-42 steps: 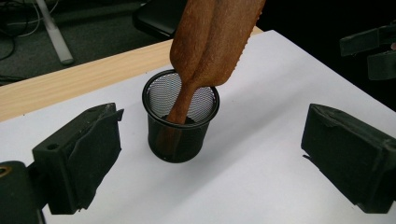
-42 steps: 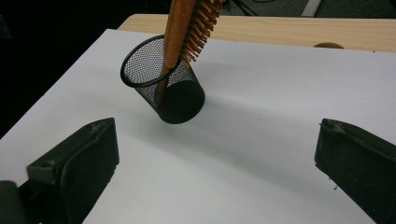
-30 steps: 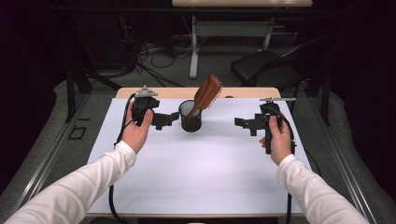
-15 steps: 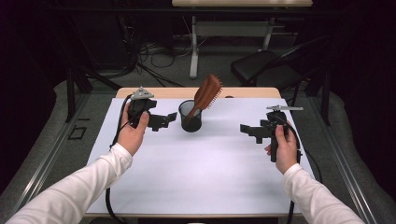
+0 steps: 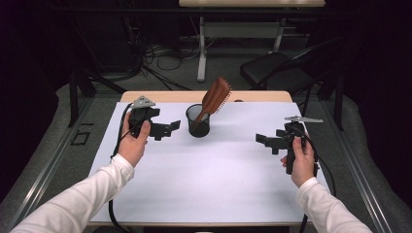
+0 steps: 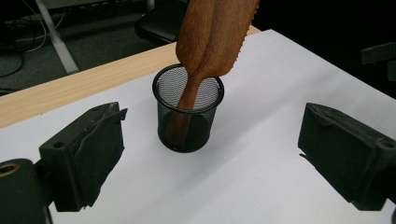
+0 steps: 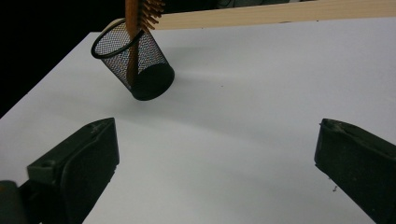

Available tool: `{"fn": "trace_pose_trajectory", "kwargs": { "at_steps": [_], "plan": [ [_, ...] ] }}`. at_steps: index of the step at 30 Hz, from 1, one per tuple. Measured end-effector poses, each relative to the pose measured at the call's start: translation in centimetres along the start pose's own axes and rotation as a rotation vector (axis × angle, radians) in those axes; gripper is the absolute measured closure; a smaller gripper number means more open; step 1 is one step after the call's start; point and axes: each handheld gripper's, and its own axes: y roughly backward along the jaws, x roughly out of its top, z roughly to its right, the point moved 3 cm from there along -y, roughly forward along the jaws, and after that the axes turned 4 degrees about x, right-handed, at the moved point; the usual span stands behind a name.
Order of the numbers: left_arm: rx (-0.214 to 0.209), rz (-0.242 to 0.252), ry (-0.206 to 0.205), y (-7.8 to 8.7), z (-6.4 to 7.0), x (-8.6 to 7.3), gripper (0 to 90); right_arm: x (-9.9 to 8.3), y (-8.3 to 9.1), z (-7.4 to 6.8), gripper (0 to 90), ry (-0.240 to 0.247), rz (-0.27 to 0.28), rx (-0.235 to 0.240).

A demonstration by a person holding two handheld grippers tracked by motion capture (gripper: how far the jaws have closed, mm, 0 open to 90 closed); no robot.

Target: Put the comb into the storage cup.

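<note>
1. A black mesh cup (image 5: pixel 198 121) stood upright on the white-covered worktop (image 5: pixel 214 179), toward its far edge and left of centre
2. A wooden hairbrush (image 5: pixel 214 99) sat handle-down in the cup, its head leaning out over the rim to the right, bristles on that side
3. The left gripper (image 5: pixel 165 130) hovered just beside the cup on its left, jaws spread wide and holding nothing
4. The right gripper (image 5: pixel 266 141) was well apart from the cup on the right side of the worktop, jaws likewise wide and empty
5. White sleeves (image 5: pixel 73 204) covered both forearms
</note>
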Motion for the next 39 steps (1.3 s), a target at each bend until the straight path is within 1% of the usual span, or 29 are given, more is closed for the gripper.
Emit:
{"fn": "trace_pose_trajectory", "kwargs": {
  "at_steps": [4,9,17,20,24,27,30,32,35,39],
  "plan": [
    [0.013,0.003,-0.019,0.1,-0.1,-0.3,7.0,-0.5,0.2,0.2,0.0,0.007,0.008,-0.006],
    [0.020,0.002,-0.018,0.0,-0.3,-0.8,7.1,-1.3,0.1,0.4,0.0,0.015,0.005,-0.017],
    [0.027,0.010,0.006,0.1,-1.0,-1.4,7.3,-2.0,0.2,0.8,0.0,0.012,0.002,-0.023],
    [0.030,0.010,0.007,0.2,-1.2,-1.7,7.4,-2.2,0.3,0.9,0.0,0.007,0.003,-0.025],
    [0.037,0.007,0.013,0.3,-1.4,-1.9,7.4,-2.4,0.5,1.2,0.0,-0.005,0.012,-0.021],
    [0.037,0.019,0.023,0.6,-1.5,-1.9,7.4,-2.4,0.8,1.4,0.0,-0.020,0.024,-0.021],
    [0.045,0.021,0.010,0.8,-1.6,-1.9,7.4,-2.3,1.2,1.6,0.0,-0.030,0.039,-0.018],
    [0.042,0.024,0.016,1.0,-1.6,-2.0,7.4,-2.3,1.3,1.6,0.0,-0.035,0.044,-0.016],
    [0.046,0.023,0.018,1.0,-1.8,-2.2,7.4,-2.4,1.6,1.7,0.0,-0.033,0.043,-0.018],
    [0.052,0.027,0.035,0.9,-2.2,-2.8,7.4,-2.7,1.8,1.9,0.0,-0.032,0.049,-0.021]
  ]
}}
